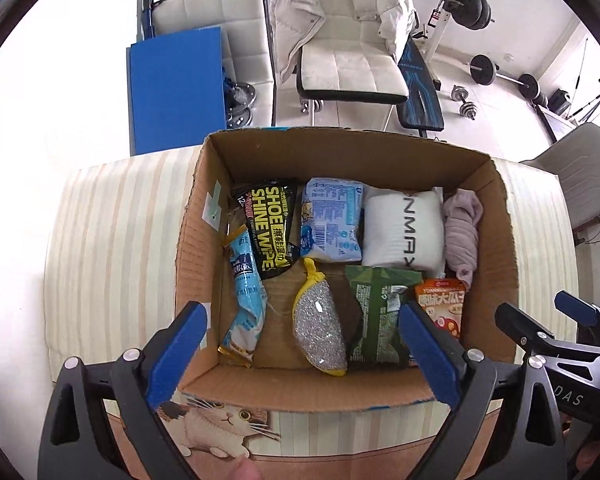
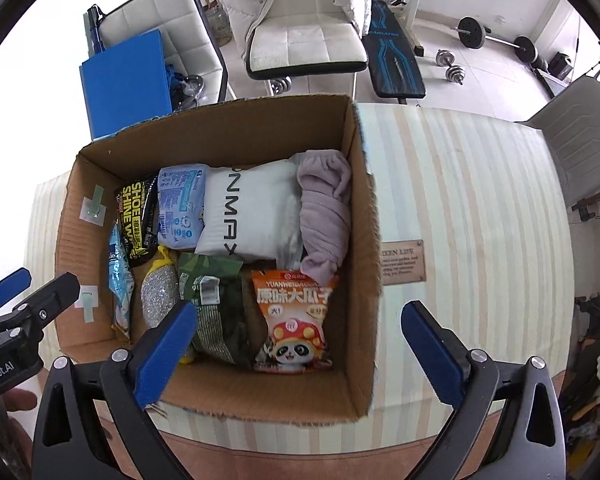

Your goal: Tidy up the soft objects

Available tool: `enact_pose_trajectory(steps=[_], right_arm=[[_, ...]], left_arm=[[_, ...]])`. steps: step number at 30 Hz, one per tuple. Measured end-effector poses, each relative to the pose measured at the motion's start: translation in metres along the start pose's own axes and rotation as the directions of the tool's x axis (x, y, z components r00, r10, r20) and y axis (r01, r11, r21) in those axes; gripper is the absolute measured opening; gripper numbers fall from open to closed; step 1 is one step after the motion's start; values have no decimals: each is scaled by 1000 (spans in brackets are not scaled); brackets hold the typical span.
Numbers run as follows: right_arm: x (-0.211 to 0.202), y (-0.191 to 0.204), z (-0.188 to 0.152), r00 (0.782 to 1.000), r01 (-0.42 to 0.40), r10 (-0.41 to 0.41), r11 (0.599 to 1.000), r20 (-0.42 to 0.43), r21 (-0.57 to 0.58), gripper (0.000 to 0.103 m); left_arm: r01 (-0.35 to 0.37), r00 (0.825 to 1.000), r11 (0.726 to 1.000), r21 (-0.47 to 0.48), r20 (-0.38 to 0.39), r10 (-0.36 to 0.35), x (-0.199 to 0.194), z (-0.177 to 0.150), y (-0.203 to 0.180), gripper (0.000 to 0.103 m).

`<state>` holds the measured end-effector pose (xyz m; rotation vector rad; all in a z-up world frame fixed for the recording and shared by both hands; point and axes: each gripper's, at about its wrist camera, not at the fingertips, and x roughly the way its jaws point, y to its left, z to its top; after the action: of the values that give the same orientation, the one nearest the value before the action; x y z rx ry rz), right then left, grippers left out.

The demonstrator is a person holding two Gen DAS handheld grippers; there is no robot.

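An open cardboard box [image 1: 496, 240] [image 2: 364, 208] stands on a striped table. Inside lie a black shoe-wipes pack [image 1: 270, 226], a blue tissue pack [image 1: 332, 220], a white pillow pack [image 1: 404, 230] [image 2: 252, 210], a mauve cloth [image 1: 462, 234] [image 2: 326, 216], a silver-and-yellow scrubber [image 1: 320, 328], a green bag [image 1: 376, 320], an orange snack bag [image 2: 294, 318] and a light blue packet [image 1: 246, 304]. My left gripper [image 1: 302, 350] is open and empty above the box's near edge. My right gripper [image 2: 300, 348] is open and empty over the box's near right corner.
The striped tablecloth [image 2: 460, 200] extends right of the box, with a small brown label [image 2: 402, 262]. Beyond the table are a white chair with a coat [image 1: 348, 40], a blue board [image 1: 176, 92], a weight bench and dumbbells [image 1: 464, 104].
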<state>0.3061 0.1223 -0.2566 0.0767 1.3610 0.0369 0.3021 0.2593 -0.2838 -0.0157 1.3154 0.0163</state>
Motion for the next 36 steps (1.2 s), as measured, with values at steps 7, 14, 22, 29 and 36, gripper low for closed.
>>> enact_pose_trajectory(steps=[7, 14, 22, 29, 36], right_arm=[[-37, -19, -22, 1000, -2, 2, 999, 21, 38, 103], [-126, -43, -56, 993, -1, -4, 999, 121, 44, 103], [-237, -69, -109, 972, 7, -19, 999, 233, 54, 103], [-314, -67, -150, 926, 48, -50, 999, 375, 13, 103], [-359, -66, -176, 894, 58, -49, 998, 445, -7, 103]], left_arm=[[16, 999, 1000, -23, 44, -15, -44, -15, -14, 99], [17, 982, 1000, -8, 188, -15, -137, -48, -42, 99], [36, 956, 999, 6, 292, -37, -229, -93, -62, 99], [1, 945, 1000, 25, 326, -9, -274, -125, -76, 99], [-37, 920, 999, 3, 390, 32, -306, -141, -78, 99]])
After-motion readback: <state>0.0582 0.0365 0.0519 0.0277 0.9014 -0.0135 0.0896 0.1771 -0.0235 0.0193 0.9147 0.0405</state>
